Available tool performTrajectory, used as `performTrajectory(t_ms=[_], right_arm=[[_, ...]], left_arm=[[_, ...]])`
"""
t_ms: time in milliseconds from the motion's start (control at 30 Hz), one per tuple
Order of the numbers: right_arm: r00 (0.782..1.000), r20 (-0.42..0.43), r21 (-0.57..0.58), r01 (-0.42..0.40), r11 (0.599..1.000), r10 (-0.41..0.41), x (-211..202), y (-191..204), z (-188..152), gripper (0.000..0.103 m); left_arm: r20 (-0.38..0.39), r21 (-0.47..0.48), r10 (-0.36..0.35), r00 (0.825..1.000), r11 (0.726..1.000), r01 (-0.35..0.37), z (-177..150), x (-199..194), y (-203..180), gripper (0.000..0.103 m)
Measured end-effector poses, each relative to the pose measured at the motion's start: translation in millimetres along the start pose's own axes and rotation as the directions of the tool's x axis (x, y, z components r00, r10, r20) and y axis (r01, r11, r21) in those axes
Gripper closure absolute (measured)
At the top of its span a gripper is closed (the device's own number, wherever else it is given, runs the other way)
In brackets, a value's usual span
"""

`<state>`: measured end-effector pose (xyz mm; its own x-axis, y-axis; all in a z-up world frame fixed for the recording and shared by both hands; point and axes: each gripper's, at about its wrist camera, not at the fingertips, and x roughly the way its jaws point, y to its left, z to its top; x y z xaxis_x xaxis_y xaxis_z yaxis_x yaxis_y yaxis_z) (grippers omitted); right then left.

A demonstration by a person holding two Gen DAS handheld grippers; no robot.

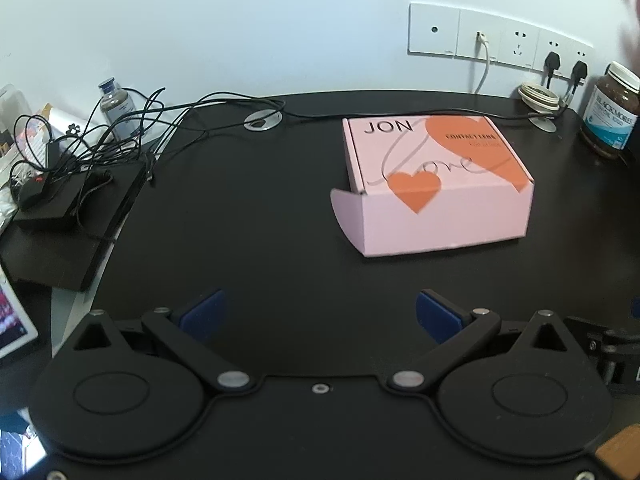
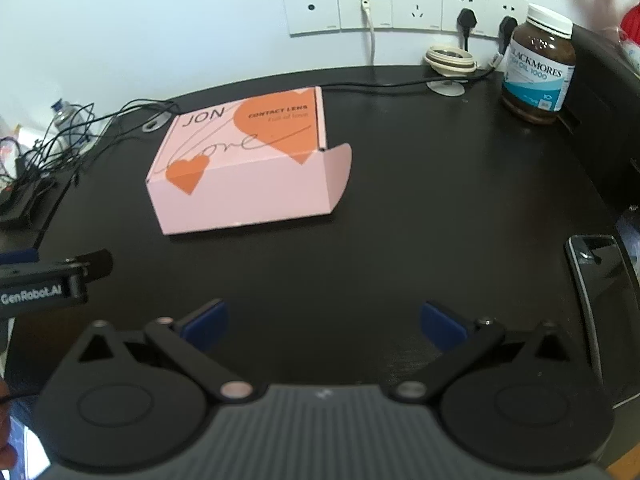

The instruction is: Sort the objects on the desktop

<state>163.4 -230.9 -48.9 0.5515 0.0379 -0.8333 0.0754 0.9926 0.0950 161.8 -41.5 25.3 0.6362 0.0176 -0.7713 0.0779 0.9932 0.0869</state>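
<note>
Pink cardboard dominates both views: the box (image 1: 434,184) printed with orange hearts sits closed on the black desk (image 1: 260,220), right of centre in the left wrist view and left of centre in the right wrist view, with one side flap sticking out loose. Neither tool touches anything. The left gripper (image 1: 320,314) has its blue pads spread wide over bare desk at the bottom of its frame, and the right gripper (image 2: 324,320) is equally spread and empty. By the look of it the sorting has hardly begun, or else nothing shows as done: the brown supplement jar (image 2: 538,66) stands at the upper right near the wall sockets (image 2: 404,8), a dark phone (image 2: 600,280) lies flat at the right edge of the right wrist view, and a tangle of black cables (image 1: 92,140) sprawls over a dark flat device at the left, beside a small bottle (image 1: 116,106). All of these seem left to deal with, though no destination for them is evident. What the box holds cannot be seen. The phone is cut by the frame edge, the heap of papers at the far left is too distorted to identify, and the pale ring-shaped item (image 2: 450,60) under the sockets is hard to name.
</note>
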Motion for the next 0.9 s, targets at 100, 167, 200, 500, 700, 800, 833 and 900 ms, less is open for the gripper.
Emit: performTrajectory(t_ms=[100, 167, 200, 500, 700, 800, 833, 900], right_arm=[[1.0, -0.009, -0.006, -0.016, 1.0, 0.016, -4, -5, -9, 0.001], [1.0, -0.014, -0.018, -0.025, 1.0, 0.025, -8, -7, -16, 0.001], [1.0, -0.017, -0.024, -0.026, 0.999, 0.026, -9, -8, -20, 0.001], [0.998, -0.04, -0.039, -0.048, 0.998, 0.047, -26, -13, -55, 0.001], [0.997, -0.058, -0.053, -0.044, 0.998, 0.041, -37, -17, -76, 0.001], [0.998, -0.062, -0.047, -0.037, 0.998, 0.034, -41, -20, -84, 0.001], [0.997, -0.063, -0.038, -0.038, 0.999, 0.035, -42, -20, -87, 0.001], [0.997, -0.07, -0.012, -0.039, 0.999, 0.038, -43, -23, -92, 0.001]], left_arm=[[-0.003, -0.003, 0.012, 1.0, 1.0, -0.012, -11, -8, -3, 0.0], [-0.002, -0.012, 0.025, 1.0, 1.0, -0.025, -20, -12, -4, 0.0], [-0.01, -0.017, 0.02, 1.0, 1.0, -0.02, -23, -14, -4, 0.0], [-0.037, -0.014, 0.0, 0.999, 1.0, -0.001, -52, -31, -14, 0.0], [-0.062, 0.012, 0.03, 0.998, 1.0, -0.029, -75, -44, -20, 0.0], [-0.075, 0.009, 0.031, 0.997, 1.0, -0.03, -85, -50, -19, 0.0], [-0.079, 0.007, 0.029, 0.996, 1.0, -0.029, -88, -51, -19, 0.0], [-0.086, -0.002, 0.034, 0.996, 0.999, -0.034, -95, -55, -17, 0.0]])
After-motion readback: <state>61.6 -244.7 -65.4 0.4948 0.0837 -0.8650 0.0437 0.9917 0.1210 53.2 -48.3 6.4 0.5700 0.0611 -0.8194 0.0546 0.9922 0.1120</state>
